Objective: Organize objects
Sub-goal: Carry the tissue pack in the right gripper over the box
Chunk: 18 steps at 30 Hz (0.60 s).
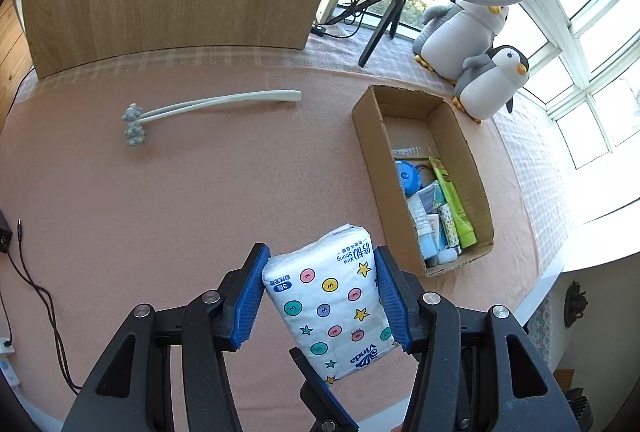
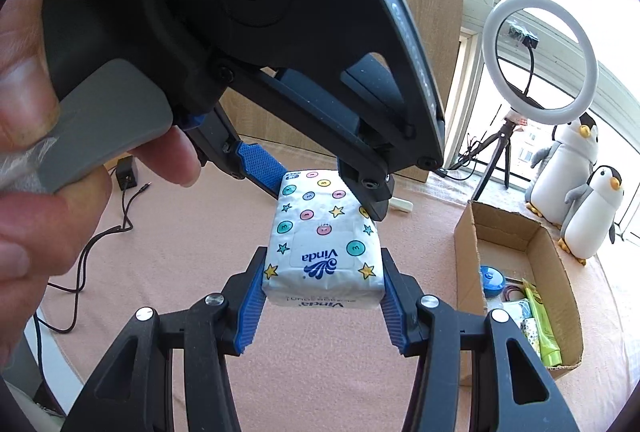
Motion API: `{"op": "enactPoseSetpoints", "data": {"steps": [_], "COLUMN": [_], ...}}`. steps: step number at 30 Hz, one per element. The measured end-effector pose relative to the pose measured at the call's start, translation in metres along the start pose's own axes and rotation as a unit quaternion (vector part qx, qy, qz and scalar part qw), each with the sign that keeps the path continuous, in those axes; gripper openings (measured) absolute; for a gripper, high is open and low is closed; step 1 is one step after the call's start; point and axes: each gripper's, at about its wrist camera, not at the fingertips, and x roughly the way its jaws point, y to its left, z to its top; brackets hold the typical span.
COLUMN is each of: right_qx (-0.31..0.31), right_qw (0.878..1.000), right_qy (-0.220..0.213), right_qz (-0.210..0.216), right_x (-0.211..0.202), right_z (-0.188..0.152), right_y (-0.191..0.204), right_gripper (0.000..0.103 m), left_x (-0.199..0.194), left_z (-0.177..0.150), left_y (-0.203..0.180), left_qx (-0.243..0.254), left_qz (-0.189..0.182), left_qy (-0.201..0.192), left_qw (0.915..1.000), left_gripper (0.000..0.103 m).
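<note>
**Op A:** Tissue pack (image 1: pixel 334 306), soft film-wrapped brick, light by my guess. Both tools are on it: left gripper (image 1: pixel 320 296) clamps the far end across its width, right gripper (image 2: pixel 322 296) pinches the near end, blue pads pressed into the wrap on both sides. Pack hangs in the air above the pink mat (image 1: pixel 200 191), touching nothing else.

**Op B:** Handling?

**Op A:** Squashy. I expect the paper to give under the pads and the film to be slick, so I would keep the hold on the long side faces, not the corners. Nothing fragile in it, I judge.

**Op B:** Where does it go?

**Op A:** Cardboard box (image 1: pixel 476 167) most likely, at two o'clock from the pack in the left wrist view. Its near half is packed with tubes and bottles (image 1: pixel 440 216); the far half, toward twelve, looks bare. Walls stand upright, so the pack has to clear the rim.

**Op B:** Room around?

**Op A:** Open mat toward nine and ten o'clock, with only a massage roller (image 1: pixel 200 107) lying there. Plush penguins (image 1: pixel 492 83) sit just beyond the box's far corner, ring light stand (image 1: pixel 384 19) behind. Mat edge drops away at four o'clock. Cable (image 1: pixel 36 296) trails at eight.
</note>
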Motion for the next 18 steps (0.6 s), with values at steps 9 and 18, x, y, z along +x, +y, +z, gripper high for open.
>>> {"op": "enactPoseSetpoints", "data": {"steps": [9, 18], "right_qx": [0.039, 0.070], "right_qw": [0.997, 0.990], "right_qy": [0.015, 0.031], "right_qz": [-0.059, -0.116], "right_x": [0.002, 0.001], "right_z": [-0.020, -0.041], "right_y": [-0.070, -0.134], "right_gripper": [0.047, 0.047], "left_x": [0.053, 0.104], "left_z": [0.019, 0.028], "left_y": [-0.085, -0.159], "left_qx": [0.063, 0.113], "left_qz": [-0.025, -0.054], "left_qy": [0.025, 0.047], "left_qw": [0.9974, 0.9910], "left_gripper": [0.057, 0.057]}}
